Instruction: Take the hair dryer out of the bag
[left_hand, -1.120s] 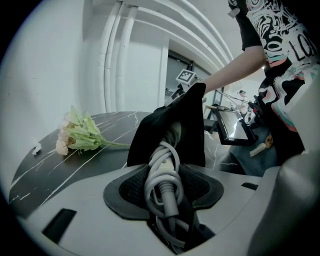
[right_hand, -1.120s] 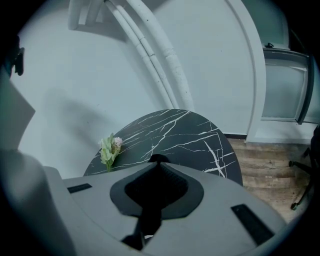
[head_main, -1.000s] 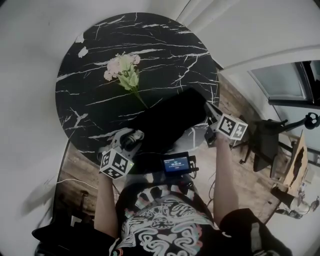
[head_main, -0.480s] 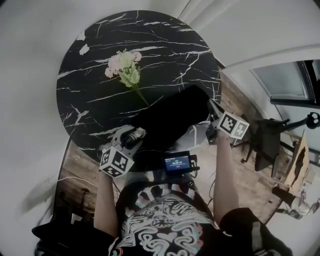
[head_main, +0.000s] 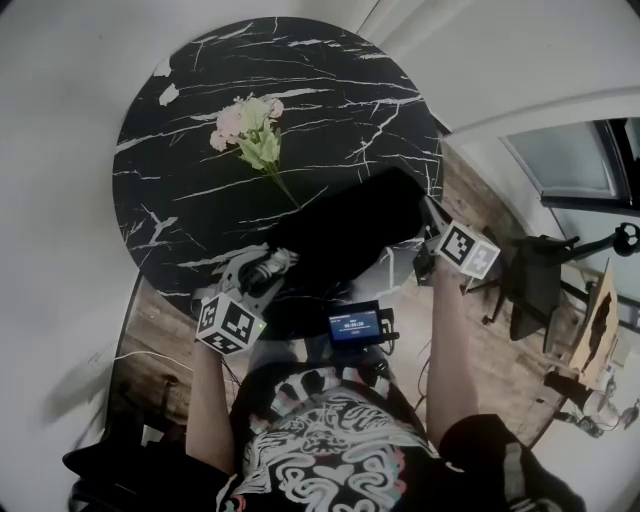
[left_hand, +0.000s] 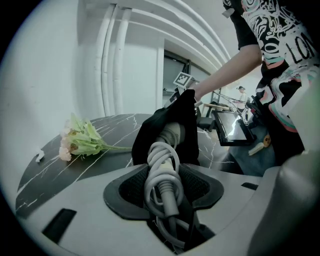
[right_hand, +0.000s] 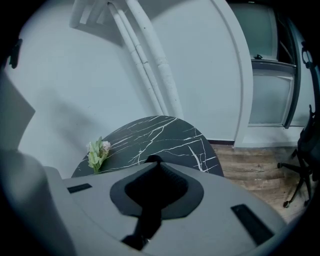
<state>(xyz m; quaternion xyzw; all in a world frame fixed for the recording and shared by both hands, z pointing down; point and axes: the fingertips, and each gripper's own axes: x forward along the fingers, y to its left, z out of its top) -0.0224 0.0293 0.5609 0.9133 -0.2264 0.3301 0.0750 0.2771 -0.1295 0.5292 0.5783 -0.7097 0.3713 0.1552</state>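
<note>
Left claw (left_hand: 164, 189) around hair dryer cord (left_hand: 161, 160)

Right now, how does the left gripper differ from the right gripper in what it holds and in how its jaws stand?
The left gripper has its jaws apart, closed on the coiled white cord of the hair dryer; the right gripper has its jaws almost together, pinching the black bag. The left gripper is at the bag's open end, where the hair dryer shows; the right gripper holds the opposite end. Both grip something.

Left gripper (head_main: 262, 270) clamped — right gripper (head_main: 430, 222) pinched shut.
</note>
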